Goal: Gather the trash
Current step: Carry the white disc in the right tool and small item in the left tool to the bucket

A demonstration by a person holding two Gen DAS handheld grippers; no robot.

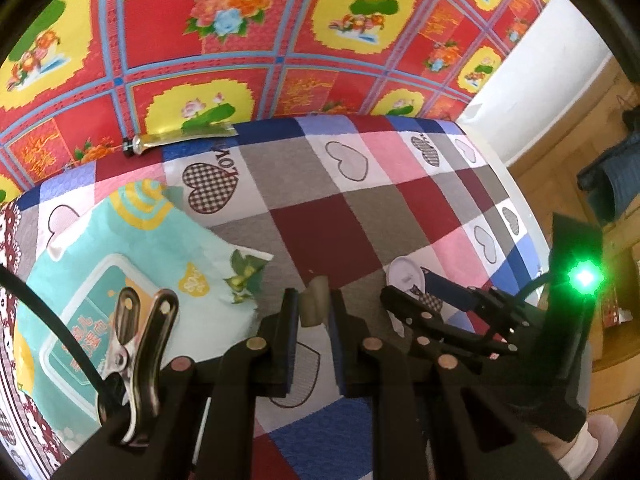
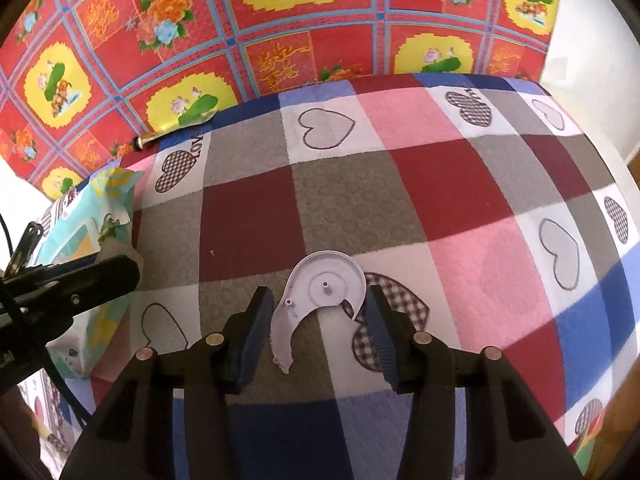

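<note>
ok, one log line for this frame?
left gripper: shut on brown scrap | right gripper: open around white plastic piece on quilt | wipes pack: untouched

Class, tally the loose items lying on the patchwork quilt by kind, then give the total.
Wet-wipes pack: 1
Squeezed tube: 1
Broken white plastic piece: 1
Small tan scrap between the left hand-held gripper's fingers: 1
Total: 4
</note>
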